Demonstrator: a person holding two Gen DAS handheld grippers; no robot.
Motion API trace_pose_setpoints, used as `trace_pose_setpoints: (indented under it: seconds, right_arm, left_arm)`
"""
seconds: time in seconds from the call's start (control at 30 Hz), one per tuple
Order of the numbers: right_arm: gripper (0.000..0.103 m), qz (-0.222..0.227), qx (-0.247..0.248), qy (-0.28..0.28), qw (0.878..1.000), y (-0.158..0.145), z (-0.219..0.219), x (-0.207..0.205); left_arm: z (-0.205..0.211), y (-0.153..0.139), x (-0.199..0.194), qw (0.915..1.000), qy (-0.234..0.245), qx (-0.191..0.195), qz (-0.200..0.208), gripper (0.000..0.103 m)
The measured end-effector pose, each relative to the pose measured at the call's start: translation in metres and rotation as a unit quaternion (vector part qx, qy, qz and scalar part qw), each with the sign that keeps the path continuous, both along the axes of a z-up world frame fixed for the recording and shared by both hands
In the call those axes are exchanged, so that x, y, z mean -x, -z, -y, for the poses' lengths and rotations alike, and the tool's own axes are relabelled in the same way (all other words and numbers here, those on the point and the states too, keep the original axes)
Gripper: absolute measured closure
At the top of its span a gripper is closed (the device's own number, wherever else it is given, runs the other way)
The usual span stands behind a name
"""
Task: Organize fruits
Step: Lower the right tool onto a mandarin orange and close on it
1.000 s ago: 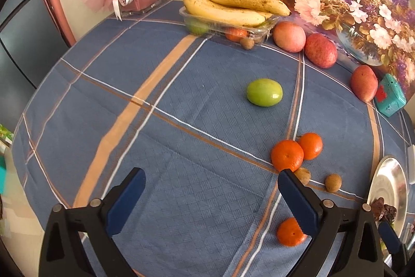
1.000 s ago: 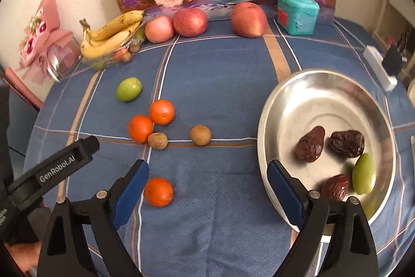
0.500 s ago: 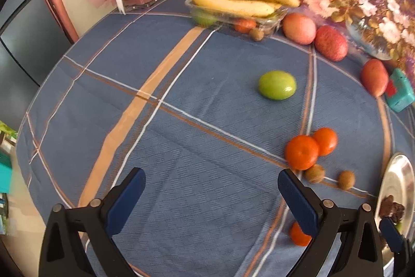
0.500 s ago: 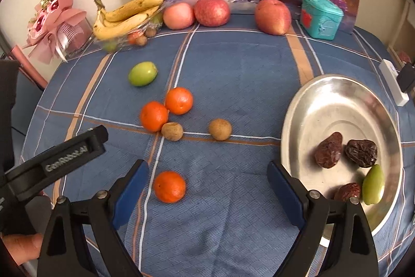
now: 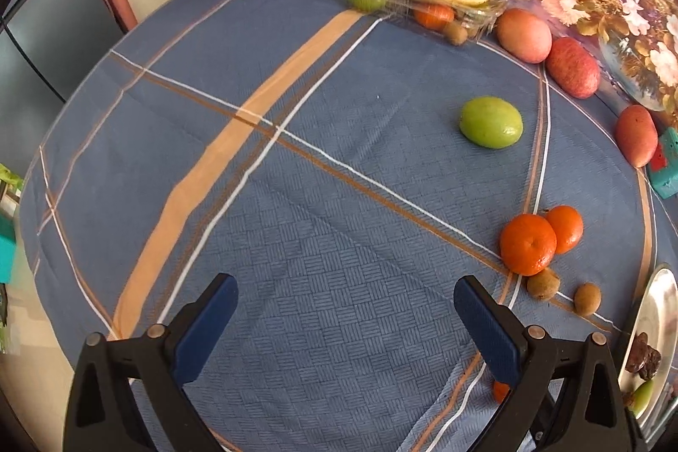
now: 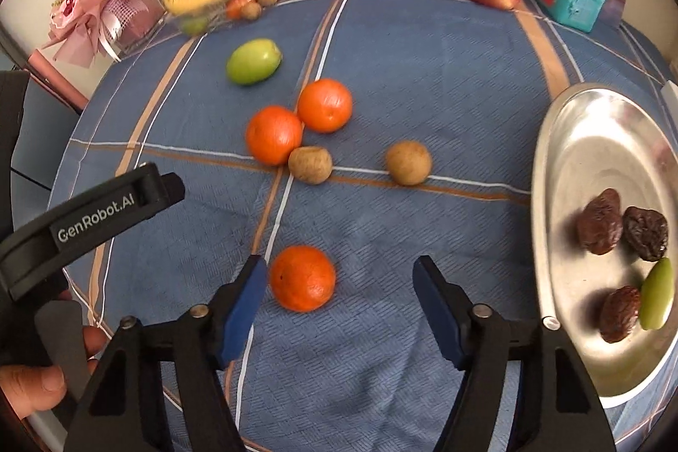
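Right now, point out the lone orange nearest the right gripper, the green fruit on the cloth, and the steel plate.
lone orange (image 6: 302, 278), right wrist view, middle of its peel.
green fruit (image 6: 253, 61), right wrist view, centre of its skin.
steel plate (image 6: 593, 164), right wrist view, bare inner surface.

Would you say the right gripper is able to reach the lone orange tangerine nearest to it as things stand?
Probably yes. The right gripper is open, and the lone orange tangerine lies on the blue checked tablecloth just ahead, near its left finger, with nothing between them.
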State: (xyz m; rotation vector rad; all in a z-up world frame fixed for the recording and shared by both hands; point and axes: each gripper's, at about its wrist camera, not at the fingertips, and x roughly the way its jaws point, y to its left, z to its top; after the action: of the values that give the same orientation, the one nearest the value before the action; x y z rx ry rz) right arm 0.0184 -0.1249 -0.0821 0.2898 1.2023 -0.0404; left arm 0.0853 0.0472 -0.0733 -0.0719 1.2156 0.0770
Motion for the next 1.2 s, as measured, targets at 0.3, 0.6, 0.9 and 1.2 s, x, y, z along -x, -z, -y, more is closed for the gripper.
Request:
trace_pose_setpoints:
  seconds: [0.3,0.6,0.9,1.2]
  right_arm:
    - [0.051,-0.009,0.012,-0.037,0.999,0.010,-0.023,-0.008]
    - [0.065,-0.011,0.004,-0.039,0.999,0.013,-0.028,-0.013]
    - [0.065,0.001,-0.026,-0.020,0.999,0.005,-0.013,-0.009]
    - [0.065,0.056,-0.017,0.042,0.997,-0.027,0.024,0.005]
  left_arm:
    - [-0.003,0.011,-0.004,0.9998,-0.012,0.001,-0.015,0.000]
    - [-0.002,0.011,-0.006,0.9998,-0.010,0.001,-0.014,0.000]
    - [-0.004,0.009,-0.004,0.9997,-0.017,0.019,-0.006,0.000]
    - [0.012,0.000,-0.003,0.9979,0.018,0.053,0.031,0.000]
